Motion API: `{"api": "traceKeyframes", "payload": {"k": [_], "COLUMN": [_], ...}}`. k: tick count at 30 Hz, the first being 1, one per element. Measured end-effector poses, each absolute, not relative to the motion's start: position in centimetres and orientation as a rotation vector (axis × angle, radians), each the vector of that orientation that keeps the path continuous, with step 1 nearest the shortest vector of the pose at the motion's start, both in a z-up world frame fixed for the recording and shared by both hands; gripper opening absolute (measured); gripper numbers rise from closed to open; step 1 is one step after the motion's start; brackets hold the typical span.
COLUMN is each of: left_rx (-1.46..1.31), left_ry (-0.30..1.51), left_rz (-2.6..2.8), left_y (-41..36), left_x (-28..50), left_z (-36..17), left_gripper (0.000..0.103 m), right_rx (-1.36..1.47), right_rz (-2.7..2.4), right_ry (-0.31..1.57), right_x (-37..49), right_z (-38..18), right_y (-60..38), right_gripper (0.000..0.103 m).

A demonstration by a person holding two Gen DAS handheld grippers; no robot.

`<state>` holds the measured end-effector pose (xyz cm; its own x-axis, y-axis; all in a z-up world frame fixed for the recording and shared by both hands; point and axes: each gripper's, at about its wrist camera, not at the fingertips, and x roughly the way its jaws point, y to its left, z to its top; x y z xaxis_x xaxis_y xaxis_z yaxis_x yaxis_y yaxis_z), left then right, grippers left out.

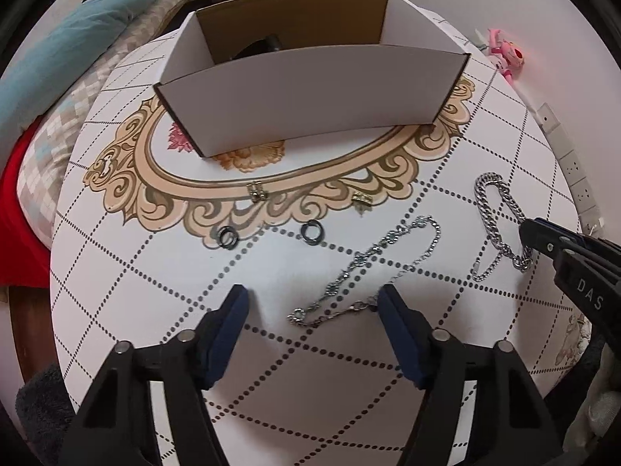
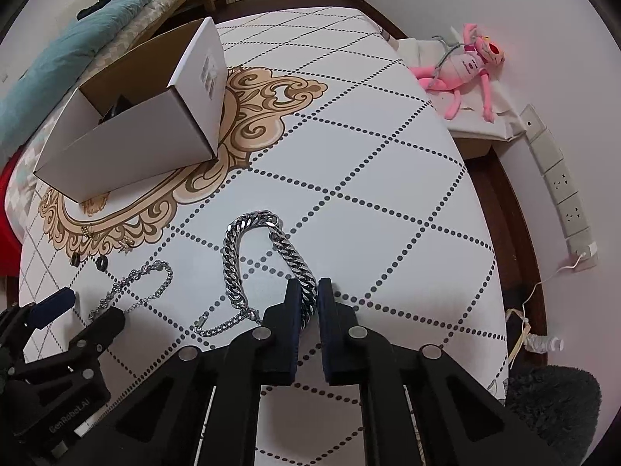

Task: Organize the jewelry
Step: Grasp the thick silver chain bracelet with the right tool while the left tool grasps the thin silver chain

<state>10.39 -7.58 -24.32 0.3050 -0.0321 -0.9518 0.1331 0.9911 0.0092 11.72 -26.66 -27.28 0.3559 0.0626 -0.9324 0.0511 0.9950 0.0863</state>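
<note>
A thick silver curb chain lies on the white patterned table; it also shows in the left wrist view. My right gripper is shut on one end of this chain, low at the table. A thin floral silver chain lies between the tips of my left gripper, which is open above it. It also shows in the right wrist view. Two black rings and two small gold clasps lie farther back. An open white cardboard box stands behind them.
The box holds a dark object. A pink plush toy lies off the table's far right. Wall sockets and a white cable run along the right wall. A bed with teal bedding is on the left.
</note>
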Motion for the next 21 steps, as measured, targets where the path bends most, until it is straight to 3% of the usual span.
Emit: {"api": "traceKeyframes", "payload": {"k": [4,7,9,10,21], "left_rx": [0.095,0.106,0.109,0.101,-0.114], "left_ry": [1.251,1.239,1.238,1.243,1.249], "left_rz": [-0.116,-0.132,-0.151,-0.162,-0.175], "left_y": [-7.9,-8.3,-8.5,-8.4,-3.9], "left_x": [10.5,10.5,10.7,10.8,11.3], "left_z": [-24.2,-24.0,-24.0,-24.0,-22.0], "left_gripper": [0.053,0.032,0.008,0.005,0.0], "right_rx": [0.108,0.107,0.109,0.11,0.21], "right_rz": [0.007,0.006,0.005,0.004,0.036], "right_ry": [1.208,1.207,1.208,1.208,1.177], "right_x": [11.8,11.7,11.7,11.7,11.1], "right_z": [-27.3,-27.2,-27.2,-27.2,-25.9], "right_y": [-26.7,-26.4,-26.5,-26.5,-26.9], "right_gripper": [0.009,0.009,0.009,0.009,0.008]}}
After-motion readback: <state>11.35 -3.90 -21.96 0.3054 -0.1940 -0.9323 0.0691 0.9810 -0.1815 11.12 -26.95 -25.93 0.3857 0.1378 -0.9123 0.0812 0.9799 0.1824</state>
